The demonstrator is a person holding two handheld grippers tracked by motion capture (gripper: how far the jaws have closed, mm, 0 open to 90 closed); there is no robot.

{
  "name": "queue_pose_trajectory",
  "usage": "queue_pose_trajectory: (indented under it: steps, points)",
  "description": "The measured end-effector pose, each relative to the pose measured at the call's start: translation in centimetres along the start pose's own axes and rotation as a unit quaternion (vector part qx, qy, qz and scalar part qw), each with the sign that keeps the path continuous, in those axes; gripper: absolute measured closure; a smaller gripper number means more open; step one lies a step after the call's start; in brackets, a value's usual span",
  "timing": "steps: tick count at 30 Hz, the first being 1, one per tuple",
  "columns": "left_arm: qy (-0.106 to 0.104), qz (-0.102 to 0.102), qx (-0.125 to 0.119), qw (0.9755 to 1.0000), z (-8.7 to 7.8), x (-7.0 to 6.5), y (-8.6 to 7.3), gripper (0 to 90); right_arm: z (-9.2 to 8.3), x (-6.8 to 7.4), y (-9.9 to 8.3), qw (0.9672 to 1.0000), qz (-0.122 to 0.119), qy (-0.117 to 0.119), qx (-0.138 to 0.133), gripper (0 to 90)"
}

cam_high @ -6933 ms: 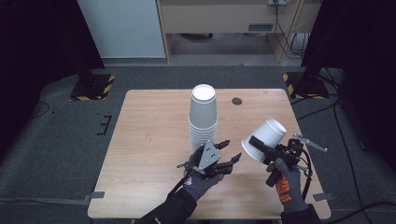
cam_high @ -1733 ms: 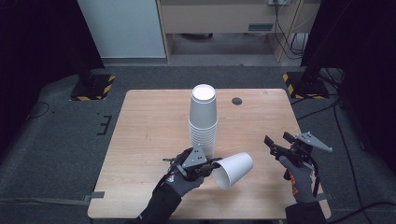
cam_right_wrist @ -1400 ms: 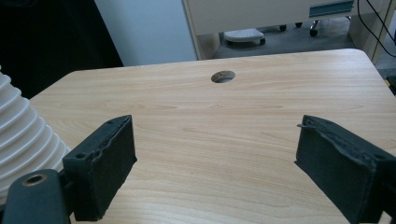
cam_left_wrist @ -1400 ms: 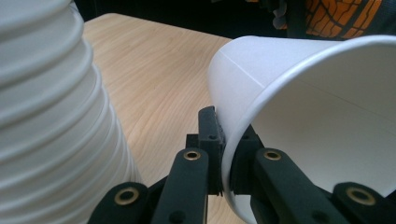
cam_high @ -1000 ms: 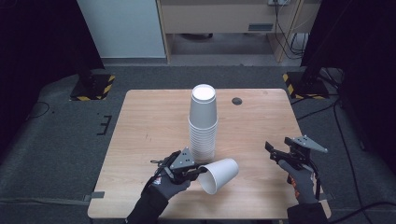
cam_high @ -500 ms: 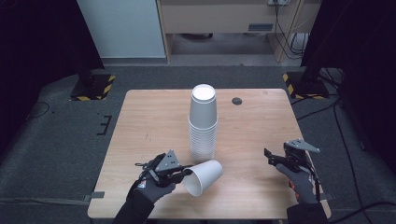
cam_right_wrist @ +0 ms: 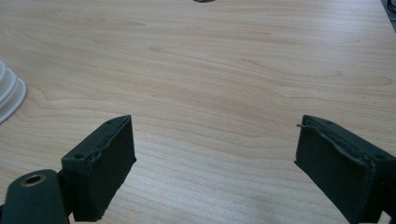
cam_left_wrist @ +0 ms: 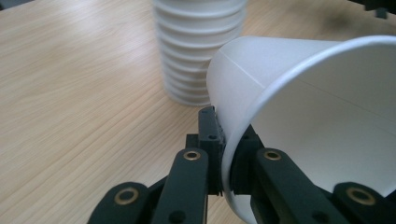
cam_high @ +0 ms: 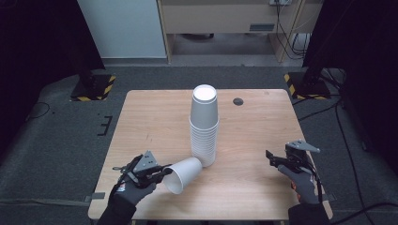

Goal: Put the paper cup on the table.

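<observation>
- high view: the left gripper (cam_high: 158, 175) is seen at the lower left of the frame, near the table's (cam_high: 155, 119) front edge, clamped on the rim of a single white cup (cam_high: 183, 174) that is tipped on its side, mouth toward the lower left.
- the cup's base end lies just beside the foot of the tall cup stack (cam_high: 203, 125) at the centre; whether they touch cannot be told.
- bare wood is left open on the left half of the table and between the stack and the right gripper (cam_high: 274, 158), which is held at the lower right near the right edge, jaws apart and empty.
- a small dark disc (cam_high: 238, 101) is seen at the upper right of the tabletop, well apart from the stack.
- left gripper view: the jaws are closed on the cup's wall (cam_left_wrist: 299, 116) at the rim, one pad inside and one outside; the stack (cam_left_wrist: 198, 46) stands at the upper centre.
- right gripper view: the jaws are spread wide over bare wood; the stack's foot (cam_right_wrist: 9, 95) is caught at the left edge.
- no writing or label can be read in any view.
</observation>
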State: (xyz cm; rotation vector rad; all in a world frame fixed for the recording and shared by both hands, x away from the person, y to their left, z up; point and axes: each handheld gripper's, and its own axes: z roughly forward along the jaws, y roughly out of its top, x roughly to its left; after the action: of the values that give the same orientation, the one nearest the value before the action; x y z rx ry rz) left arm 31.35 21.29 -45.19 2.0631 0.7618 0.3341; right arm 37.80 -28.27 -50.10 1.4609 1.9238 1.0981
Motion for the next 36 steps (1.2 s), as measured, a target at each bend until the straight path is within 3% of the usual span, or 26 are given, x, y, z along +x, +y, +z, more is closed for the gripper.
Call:
queue_pose_trajectory:
  steps: [8,12,17,23,25,28,33,36]
  points:
    - [0.056,-0.041,0.007,0.9975,-1.9,2.8,-0.8,86.0,1.1,0.2,-0.5,0.9990,-0.022,-0.010,0.037,11.5]
    - [0.084,-0.058,0.016,0.9947,-2.5,4.1,-0.8,86.0,1.5,0.2,-0.9,0.9981,-0.029,-0.008,0.054,12.5]
    - [0.112,-0.084,0.043,0.9892,-3.0,5.8,-0.8,86.1,2.2,-0.1,-1.4,0.9963,-0.034,-0.011,0.078,12.6]
    - [0.140,-0.113,0.087,0.9798,-3.6,7.6,-0.5,86.1,2.9,-0.1,-2.1,0.9932,-0.048,-0.012,0.106,11.2]
    - [0.149,-0.126,0.104,0.9751,-4.0,8.2,-0.3,86.1,2.9,-0.1,-2.1,0.9934,-0.047,-0.011,0.104,11.3]
    - [0.158,-0.143,0.117,0.9701,-4.5,8.9,0.0,86.1,2.9,0.0,-2.2,0.9940,-0.044,-0.011,0.099,10.4]
    - [0.165,-0.158,0.153,0.9614,-5.2,9.9,0.9,86.1,2.9,-0.1,-2.3,0.9941,-0.048,-0.009,0.096,9.5]
    - [0.168,-0.165,0.183,0.9545,-5.3,10.4,1.4,86.1,2.9,-0.1,-2.4,0.9943,-0.049,-0.008,0.095,9.3]
